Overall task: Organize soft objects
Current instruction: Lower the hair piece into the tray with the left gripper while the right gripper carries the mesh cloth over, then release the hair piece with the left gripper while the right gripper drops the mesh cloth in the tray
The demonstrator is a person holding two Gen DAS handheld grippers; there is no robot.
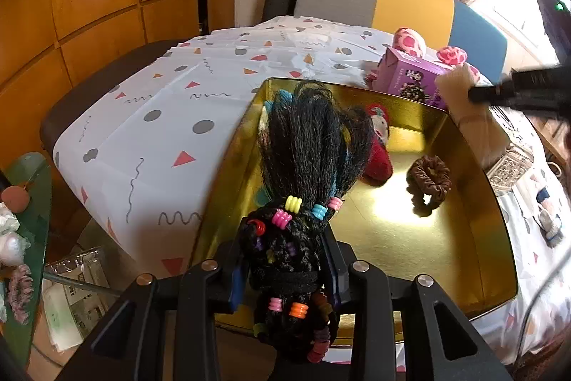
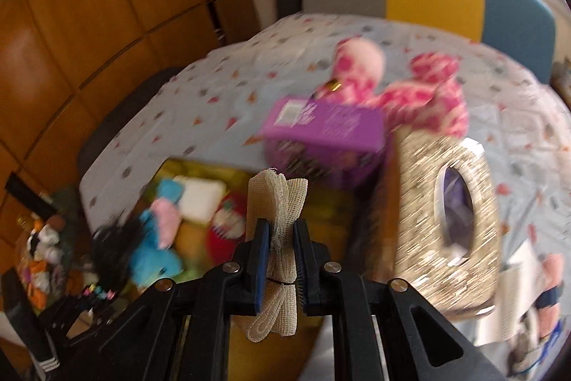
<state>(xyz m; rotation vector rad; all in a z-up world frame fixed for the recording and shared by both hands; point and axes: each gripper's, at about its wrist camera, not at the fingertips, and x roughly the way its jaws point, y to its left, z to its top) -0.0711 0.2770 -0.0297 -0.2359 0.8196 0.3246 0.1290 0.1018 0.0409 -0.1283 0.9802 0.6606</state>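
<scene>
My left gripper [image 1: 285, 259] is shut on a black hairpiece [image 1: 307, 145] strung with coloured beads. Its loose strands hang over the left part of a gold tin tray [image 1: 464, 238]. A red doll [image 1: 378, 145] and a brown scrunchie [image 1: 428, 181] lie in the tray. My right gripper [image 2: 282, 252] is shut on a folded cream mesh band [image 2: 278, 202], held above the tray's right side [image 2: 332, 202]. In the blurred right wrist view, a blue and pink plush [image 2: 157, 238] and a white pad [image 2: 201, 199] also lie in the tray. The right gripper [image 1: 517, 88] shows at the left view's right edge.
A purple box [image 2: 321, 127] and a pink spotted plush [image 2: 421, 95] sit behind the tray on the patterned tablecloth [image 1: 160, 116]. A glittery tissue box [image 2: 442, 224] stands to the tray's right. A side shelf [image 1: 32, 202] with small items is at the left.
</scene>
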